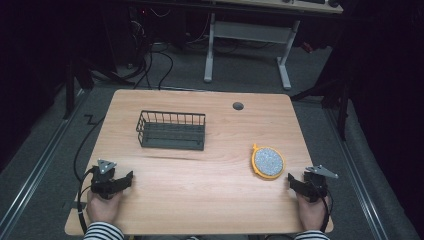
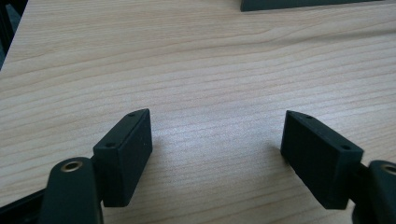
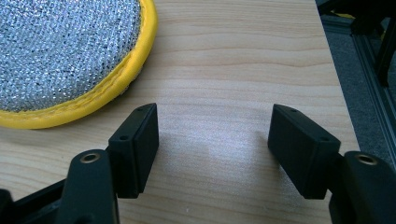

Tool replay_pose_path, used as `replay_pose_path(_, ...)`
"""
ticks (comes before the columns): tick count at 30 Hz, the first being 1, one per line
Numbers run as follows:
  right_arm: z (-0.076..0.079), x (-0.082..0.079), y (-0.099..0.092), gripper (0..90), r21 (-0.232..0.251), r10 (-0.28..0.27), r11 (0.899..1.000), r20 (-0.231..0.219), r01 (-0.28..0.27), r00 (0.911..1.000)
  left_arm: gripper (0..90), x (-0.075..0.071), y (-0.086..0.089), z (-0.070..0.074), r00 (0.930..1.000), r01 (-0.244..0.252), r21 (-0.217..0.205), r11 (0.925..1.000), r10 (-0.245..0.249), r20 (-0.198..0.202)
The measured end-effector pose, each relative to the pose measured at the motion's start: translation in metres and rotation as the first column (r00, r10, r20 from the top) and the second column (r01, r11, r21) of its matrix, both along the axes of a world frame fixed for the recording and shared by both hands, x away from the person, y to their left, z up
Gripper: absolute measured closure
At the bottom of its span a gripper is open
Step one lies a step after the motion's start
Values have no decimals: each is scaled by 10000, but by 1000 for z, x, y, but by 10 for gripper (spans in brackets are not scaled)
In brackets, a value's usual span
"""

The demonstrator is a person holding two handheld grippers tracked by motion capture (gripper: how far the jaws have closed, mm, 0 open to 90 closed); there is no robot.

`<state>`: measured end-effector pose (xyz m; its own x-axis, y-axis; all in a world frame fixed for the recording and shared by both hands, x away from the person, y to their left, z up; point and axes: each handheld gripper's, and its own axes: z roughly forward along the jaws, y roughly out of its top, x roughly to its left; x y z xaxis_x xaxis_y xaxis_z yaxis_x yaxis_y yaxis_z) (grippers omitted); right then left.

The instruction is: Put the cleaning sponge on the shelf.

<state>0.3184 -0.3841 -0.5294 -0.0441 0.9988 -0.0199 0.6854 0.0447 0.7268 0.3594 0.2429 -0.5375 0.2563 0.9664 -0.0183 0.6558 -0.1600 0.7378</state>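
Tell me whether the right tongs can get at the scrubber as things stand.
Probably yes: the right tongs stand open just beside the scrubber, with bare table between them and nothing in the way.

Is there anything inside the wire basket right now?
The wire basket looks empty: its dark floor shows through the bars, with nothing standing in it. The strip just behind the near wall is partly screened, so a small flat item there can't be ruled out.

High view looks down from above; both gripper views skim the same table [image 1: 200,175] closely
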Motion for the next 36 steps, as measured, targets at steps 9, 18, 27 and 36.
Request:
replay_pose_path(9, 0, 0, 0, 337, 12, 26, 10000, -8, -26, 10000, 252, 0, 0, 0, 10000, 1, -15, 10000, -1, -6)
replay_pose_path(18, 0, 0, 0, 335, 9, 46, 10000, 24, -46, 10000, 251, 0, 0, 0, 9999, -127, -114, 9999, 128, 12)
replay_pose_path(27, 0, 0, 0, 331, 8, 60, 10000, 16, -60, 10000, 251, 2, 4, 3, 9995, -189, -601, 9980, 174, -253)
replay_pose_path(36, 0, 0, 0, 328, 10, 82, 10000, 14, -82, 10000, 258, 4, 7, 11, 9988, -148, -978, 9951, 101, -481)
